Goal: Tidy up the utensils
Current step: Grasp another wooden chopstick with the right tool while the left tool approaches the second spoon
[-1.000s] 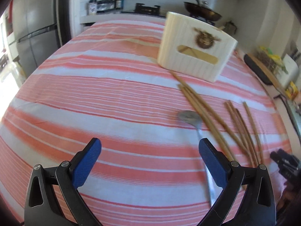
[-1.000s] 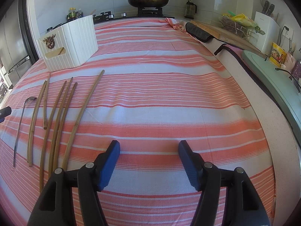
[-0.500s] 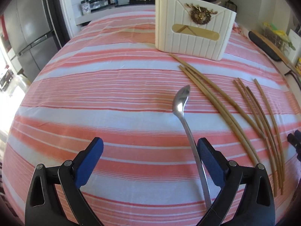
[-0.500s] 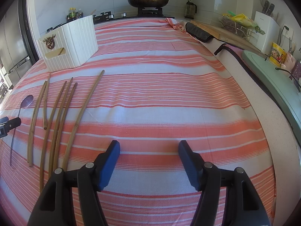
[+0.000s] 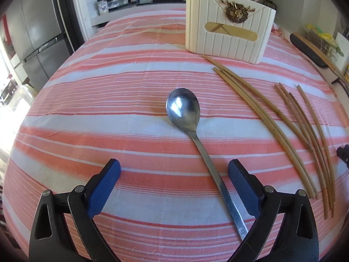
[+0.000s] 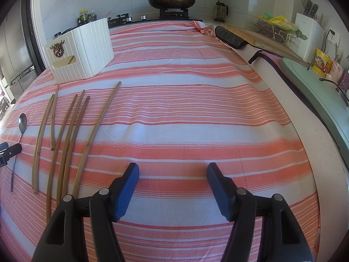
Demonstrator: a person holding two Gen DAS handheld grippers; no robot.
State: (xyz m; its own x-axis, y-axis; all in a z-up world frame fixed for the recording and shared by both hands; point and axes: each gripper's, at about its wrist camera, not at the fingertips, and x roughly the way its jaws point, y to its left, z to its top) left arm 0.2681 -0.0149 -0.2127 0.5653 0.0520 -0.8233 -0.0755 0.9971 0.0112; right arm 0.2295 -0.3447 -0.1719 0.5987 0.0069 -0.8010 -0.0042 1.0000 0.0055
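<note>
We are holding the left gripper low over the striped cloth, its blue-padded fingers spread wide and gripping nothing. The metal spoon is lying flat on the cloth between those fingers, bowl pointing far and handle running near and a little right, passing just beside the right-hand pad; whether handle and pad are touching, we cannot quite tell from this angle.

To the right of the spoon, a first bundle of chopsticks is lying slantwise, its far ends reaching close to the white utensil holder, which is standing upright at the far side of the cloth with a gold emblem on its front. Further right, a second group of chopsticks is fanning out toward the near edge.

We are keeping the right gripper well apart from all of this, hanging over a bare stretch of cloth with its fingers released and wide. In its view the chopsticks are lying to the left, the spoon beyond them at the far left edge, and the holder at the far left. A lidded pan is sitting on the stove beyond the cloth.
</note>
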